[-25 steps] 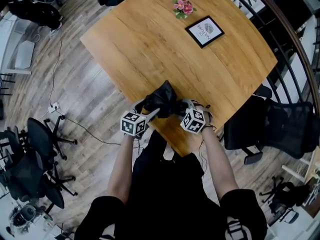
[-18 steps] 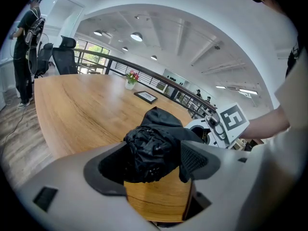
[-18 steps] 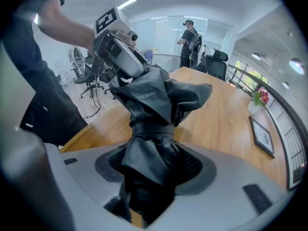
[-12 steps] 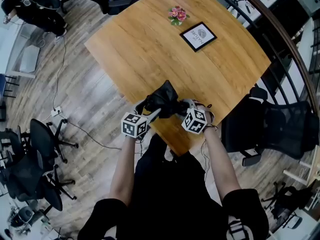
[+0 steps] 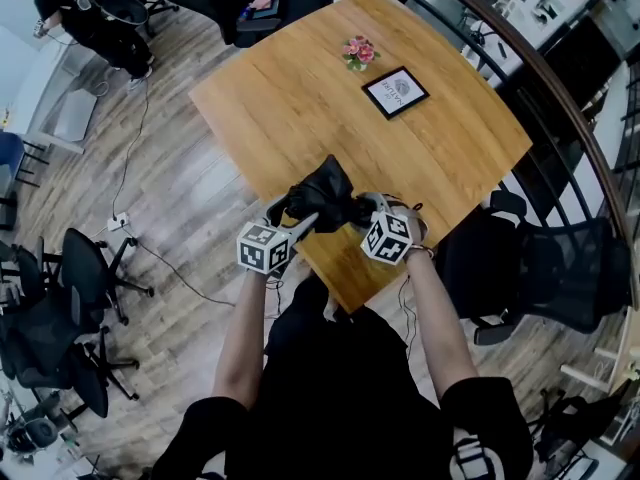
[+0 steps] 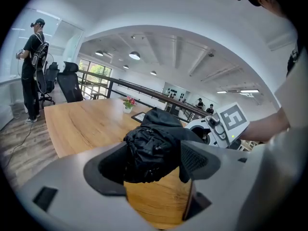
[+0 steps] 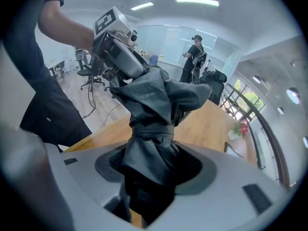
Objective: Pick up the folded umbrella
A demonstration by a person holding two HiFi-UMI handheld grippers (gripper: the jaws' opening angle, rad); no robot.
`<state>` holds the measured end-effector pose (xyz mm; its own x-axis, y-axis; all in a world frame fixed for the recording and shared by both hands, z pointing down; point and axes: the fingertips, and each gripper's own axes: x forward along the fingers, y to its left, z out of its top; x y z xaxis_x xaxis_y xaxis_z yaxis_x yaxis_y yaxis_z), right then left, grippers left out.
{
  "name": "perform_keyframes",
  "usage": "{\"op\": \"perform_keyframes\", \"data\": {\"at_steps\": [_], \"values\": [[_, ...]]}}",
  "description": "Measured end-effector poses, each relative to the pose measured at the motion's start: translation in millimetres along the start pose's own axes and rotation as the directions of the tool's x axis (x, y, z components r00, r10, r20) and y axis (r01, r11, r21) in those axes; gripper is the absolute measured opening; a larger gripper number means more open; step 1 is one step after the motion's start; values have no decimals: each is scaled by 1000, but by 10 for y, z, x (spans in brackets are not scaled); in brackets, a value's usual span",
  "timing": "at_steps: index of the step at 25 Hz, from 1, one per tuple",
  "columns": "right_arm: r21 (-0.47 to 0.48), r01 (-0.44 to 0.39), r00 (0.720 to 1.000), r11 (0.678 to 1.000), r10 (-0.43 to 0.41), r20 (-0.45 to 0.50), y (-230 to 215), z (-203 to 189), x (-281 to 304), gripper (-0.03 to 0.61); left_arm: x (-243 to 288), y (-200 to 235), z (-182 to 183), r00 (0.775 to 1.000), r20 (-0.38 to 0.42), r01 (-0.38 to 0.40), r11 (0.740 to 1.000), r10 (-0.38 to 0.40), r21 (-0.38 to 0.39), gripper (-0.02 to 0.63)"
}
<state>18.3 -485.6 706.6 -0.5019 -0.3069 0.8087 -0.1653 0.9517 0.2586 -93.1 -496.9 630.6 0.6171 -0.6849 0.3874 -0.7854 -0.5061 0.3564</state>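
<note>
We hold the umbrella over the near corner of the table. The left gripper is clamped on one bunched black end, and the right gripper is clamped on the other end, just below the strap. The frame beside the flowers carries print too small to read. No brand shows on the umbrella.

A: Head view, what's obscured?
B: Jaws of left gripper and right gripper: covered by the gripper bodies and the folded umbrella. Print on framed card: too small to read.
A: Gripper views?
B: Right gripper view: umbrella's lower end drops behind the gripper body. Left gripper view: umbrella hides the right gripper's front.
</note>
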Motion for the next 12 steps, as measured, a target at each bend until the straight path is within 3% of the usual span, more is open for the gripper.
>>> {"op": "perform_keyframes", "data": {"at_steps": [12], "values": [[-40,25,999,999,-24,33,40,88,-373,258,-230,-331,179,998,60,-25,999,23,37,351]]}}
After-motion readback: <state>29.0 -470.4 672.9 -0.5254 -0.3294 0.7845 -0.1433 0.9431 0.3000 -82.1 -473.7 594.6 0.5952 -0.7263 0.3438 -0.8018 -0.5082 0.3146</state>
